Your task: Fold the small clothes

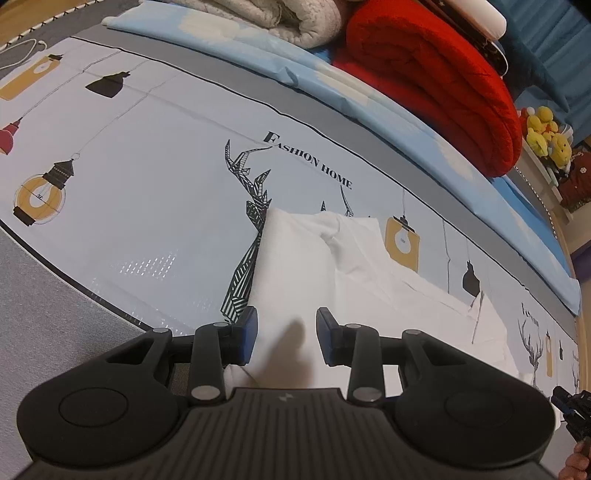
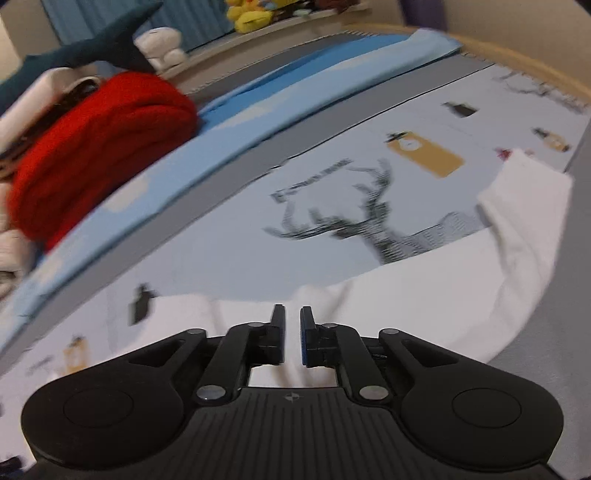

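Note:
A small white garment (image 1: 354, 273) lies on a pale printed mat (image 1: 147, 184), partly folded, with a sleeve stretched toward the right. My left gripper (image 1: 287, 325) is open and hovers just over the garment's near edge, its jaws wide apart. In the right wrist view the same white garment (image 2: 424, 295) spreads across the mat (image 2: 221, 258), one sleeve reaching up at the right. My right gripper (image 2: 292, 325) sits low over the garment's edge with its jaws nearly together, a narrow gap between them; no cloth shows between them. This view is motion-blurred.
A red blanket (image 1: 436, 74) and a cream blanket (image 1: 280, 18) are piled on a light blue sheet (image 1: 332, 85) behind the mat. Yellow plush toys (image 1: 546, 136) sit on a shelf at the right. The other gripper (image 1: 572, 410) shows at the lower right edge.

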A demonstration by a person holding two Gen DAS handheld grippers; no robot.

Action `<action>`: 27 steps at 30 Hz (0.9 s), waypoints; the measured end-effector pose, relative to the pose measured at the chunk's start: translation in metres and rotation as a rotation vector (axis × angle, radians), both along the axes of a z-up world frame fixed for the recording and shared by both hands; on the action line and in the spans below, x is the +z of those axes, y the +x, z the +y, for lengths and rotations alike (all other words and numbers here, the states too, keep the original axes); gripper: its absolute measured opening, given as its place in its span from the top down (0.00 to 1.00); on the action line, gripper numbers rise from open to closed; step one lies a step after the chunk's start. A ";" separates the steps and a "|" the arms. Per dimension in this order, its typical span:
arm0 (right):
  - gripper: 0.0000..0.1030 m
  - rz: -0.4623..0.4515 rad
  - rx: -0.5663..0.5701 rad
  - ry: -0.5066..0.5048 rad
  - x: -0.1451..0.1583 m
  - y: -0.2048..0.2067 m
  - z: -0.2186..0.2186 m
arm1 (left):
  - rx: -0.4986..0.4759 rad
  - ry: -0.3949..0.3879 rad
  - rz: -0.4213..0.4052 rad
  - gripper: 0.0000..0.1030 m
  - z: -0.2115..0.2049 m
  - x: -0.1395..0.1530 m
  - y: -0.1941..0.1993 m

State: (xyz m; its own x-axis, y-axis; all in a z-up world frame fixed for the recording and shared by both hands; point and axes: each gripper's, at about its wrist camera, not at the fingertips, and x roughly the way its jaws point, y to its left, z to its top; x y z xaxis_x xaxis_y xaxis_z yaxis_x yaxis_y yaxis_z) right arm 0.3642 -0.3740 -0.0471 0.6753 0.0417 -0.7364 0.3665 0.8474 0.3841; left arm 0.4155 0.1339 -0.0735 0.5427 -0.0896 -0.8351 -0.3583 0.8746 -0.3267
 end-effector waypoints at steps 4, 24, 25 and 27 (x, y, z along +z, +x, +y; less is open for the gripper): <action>0.74 0.099 0.142 0.060 -0.015 0.006 0.021 | -0.005 -0.009 0.011 0.63 0.001 -0.001 -0.002; 0.75 0.239 0.105 -0.108 -0.034 0.015 0.033 | -0.111 0.059 0.154 0.78 -0.006 -0.026 -0.026; 0.75 0.235 0.116 -0.106 -0.033 0.015 0.037 | -0.125 0.073 0.153 0.84 -0.008 -0.028 -0.026; 0.75 0.239 0.137 -0.097 -0.035 0.016 0.044 | -0.130 0.100 0.147 0.92 -0.008 -0.029 -0.029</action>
State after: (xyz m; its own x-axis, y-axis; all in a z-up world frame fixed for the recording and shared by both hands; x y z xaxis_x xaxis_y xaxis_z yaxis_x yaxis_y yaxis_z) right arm 0.3803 -0.3301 -0.0817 0.4748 0.0419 -0.8791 0.3165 0.9239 0.2150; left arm 0.3870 0.1262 -0.1026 0.4040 -0.0639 -0.9125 -0.2777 0.9419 -0.1889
